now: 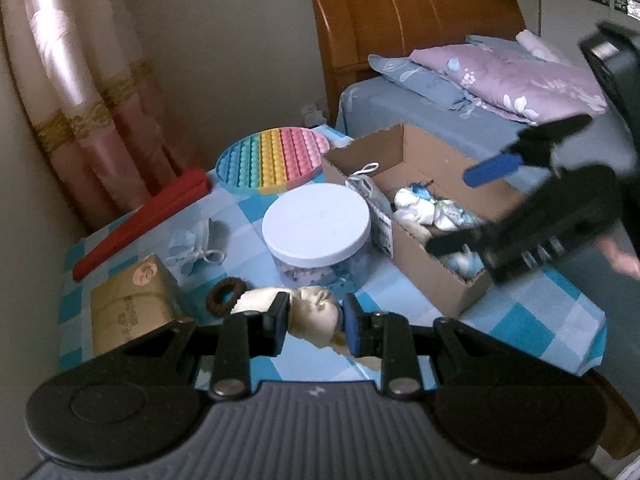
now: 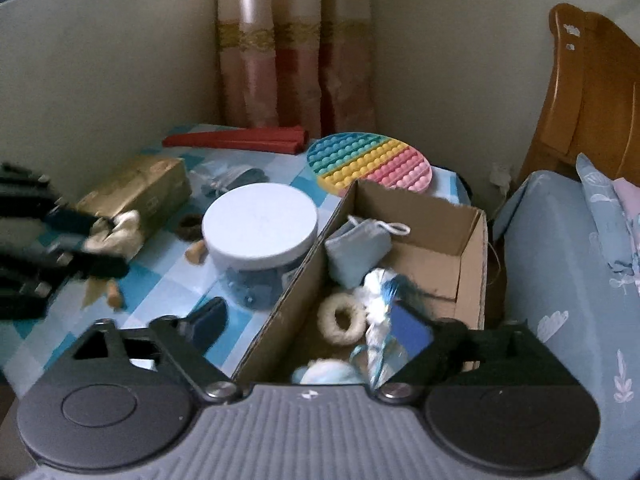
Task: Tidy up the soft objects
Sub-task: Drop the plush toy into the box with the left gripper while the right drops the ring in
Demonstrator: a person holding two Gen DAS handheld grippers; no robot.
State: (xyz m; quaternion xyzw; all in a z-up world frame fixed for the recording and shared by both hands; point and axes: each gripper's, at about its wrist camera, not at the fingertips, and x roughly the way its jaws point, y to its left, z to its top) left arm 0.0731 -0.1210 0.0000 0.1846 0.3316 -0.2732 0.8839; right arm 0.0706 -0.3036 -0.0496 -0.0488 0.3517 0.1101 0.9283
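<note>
At lower centre of the left wrist view, the left gripper (image 1: 314,324) is clamping a cream plush toy (image 1: 310,312) over the table (image 1: 520,320). At right, the right gripper (image 1: 460,208) is hanging wide open above the cardboard box (image 1: 436,280).

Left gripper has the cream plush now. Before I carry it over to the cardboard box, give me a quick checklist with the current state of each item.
1. Grip on the cream plush toy: left gripper has its jaws closed on it from both sides. Ok.
2. Toy lifted off the checkered tablecloth: cannot tell.
3. Room in the cardboard box: bare floor shows at its far end, behind the grey pouch. Ok.
4. Drop zone free: right gripper hangs open over the box. Not ok.
5. Path to the box: white-lidded jar stands between toy and box. Not ok unless you go over it.
6. Brown hair tie lies beside the toy, possibly touching. Cannot tell.
</note>
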